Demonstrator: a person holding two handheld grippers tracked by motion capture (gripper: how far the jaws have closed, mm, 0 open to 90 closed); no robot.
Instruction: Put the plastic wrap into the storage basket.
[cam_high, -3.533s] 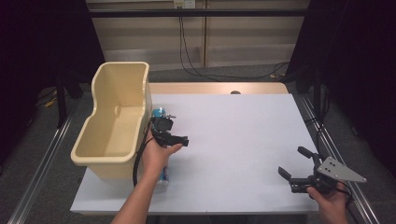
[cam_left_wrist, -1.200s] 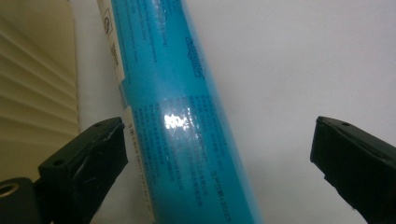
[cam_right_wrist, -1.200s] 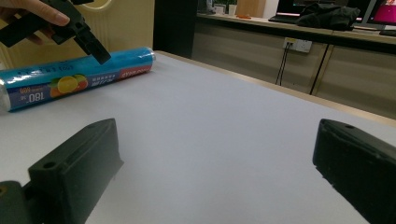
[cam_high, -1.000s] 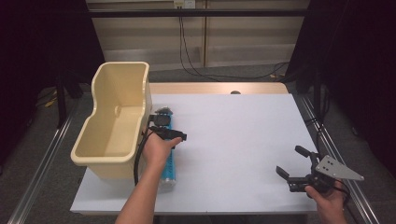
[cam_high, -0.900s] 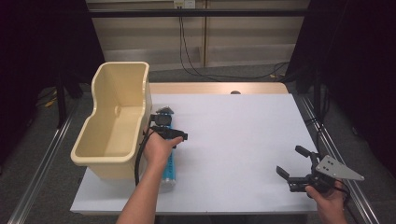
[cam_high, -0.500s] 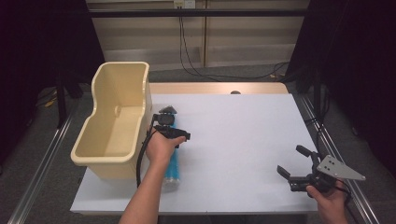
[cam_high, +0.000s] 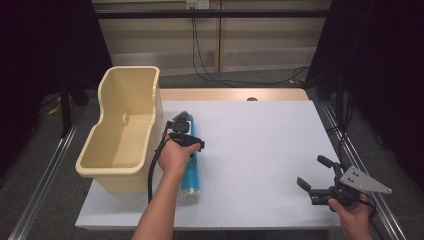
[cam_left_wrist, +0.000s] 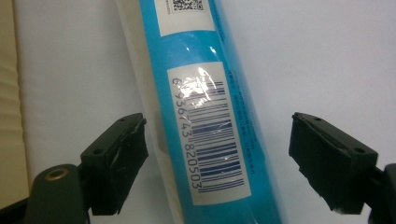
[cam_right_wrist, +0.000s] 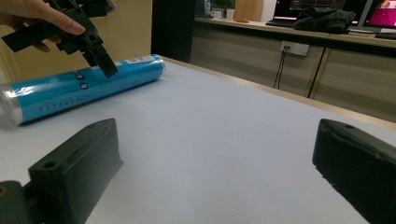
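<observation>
A long blue tube (cam_high: 193, 175) with a white barcode label (cam_left_wrist: 212, 135) lies on the white table, right beside the beige bin (cam_high: 150, 100). My left gripper (cam_high: 187, 144) points down over the tube's far half. Its jaws have just been closing and now stand on either side of the tube (cam_left_wrist: 261, 140), with a gap left at each pad. My right gripper (cam_high: 310, 171) rests open near the table's front right corner with nothing between its jaws. The right gripper view looks across the table at the tube (cam_right_wrist: 84, 88) and the left gripper (cam_right_wrist: 88, 42).
The tall beige bin (cam_high: 107, 167) stands along the table's left edge, and I see nothing inside it. The white tabletop (cam_high: 260, 145) stretches between the two grippers. Cables and a wooden wall lie beyond the far edge.
My left hand has shifted slightly right and toward the tube, settling the gripper over it. The tube and the right gripper have stayed in place.
</observation>
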